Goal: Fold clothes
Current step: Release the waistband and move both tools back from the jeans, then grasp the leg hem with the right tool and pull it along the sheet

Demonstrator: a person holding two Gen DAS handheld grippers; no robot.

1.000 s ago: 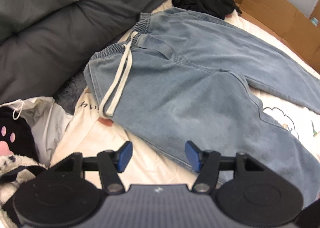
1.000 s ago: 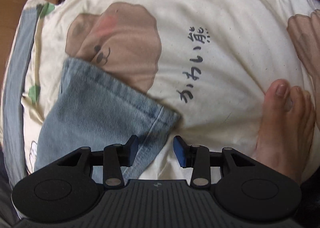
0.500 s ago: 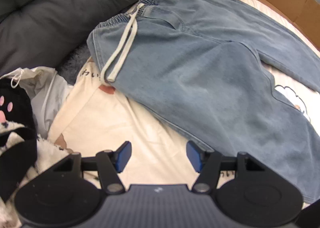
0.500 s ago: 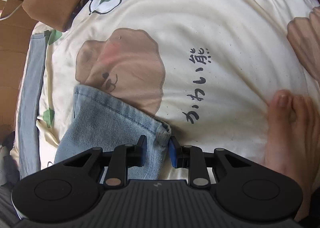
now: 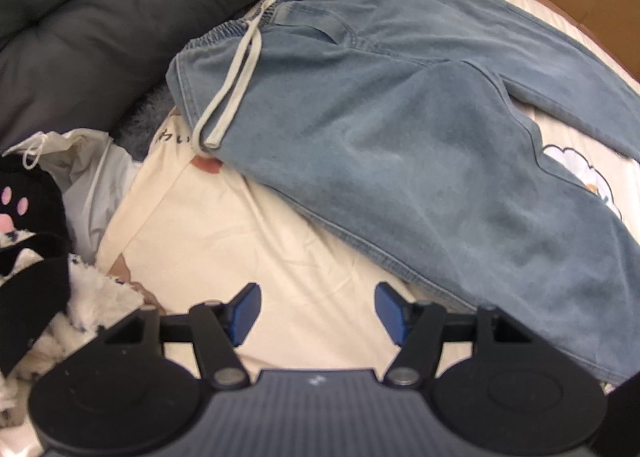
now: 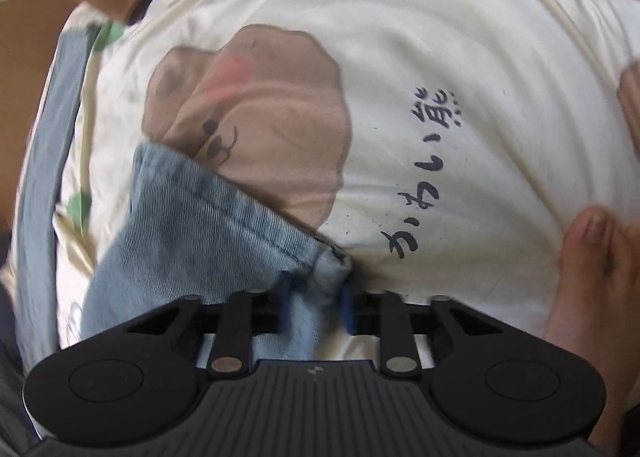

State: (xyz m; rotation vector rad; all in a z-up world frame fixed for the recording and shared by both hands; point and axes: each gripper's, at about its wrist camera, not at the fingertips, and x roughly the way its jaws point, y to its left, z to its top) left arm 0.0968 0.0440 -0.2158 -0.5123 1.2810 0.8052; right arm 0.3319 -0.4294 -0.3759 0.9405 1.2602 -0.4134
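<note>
Right gripper (image 6: 314, 307) I've got pinched on the jeans' hem (image 6: 320, 269); left gripper (image 5: 316, 311) hangs spread over the cream bedsheet (image 5: 224, 233). Jeans (image 5: 380, 125) lie flat beside a grey duvet (image 5: 80, 25), and the sheet's cartoon bear (image 6: 256, 113) carries Japanese lettering (image 6: 424, 173).

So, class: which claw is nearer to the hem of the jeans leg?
Right. The right claw is shut on the jeans hem, pinching its corner. The left claw is open over the cream bedsheet, beside the jeans and touching none of them.
</note>
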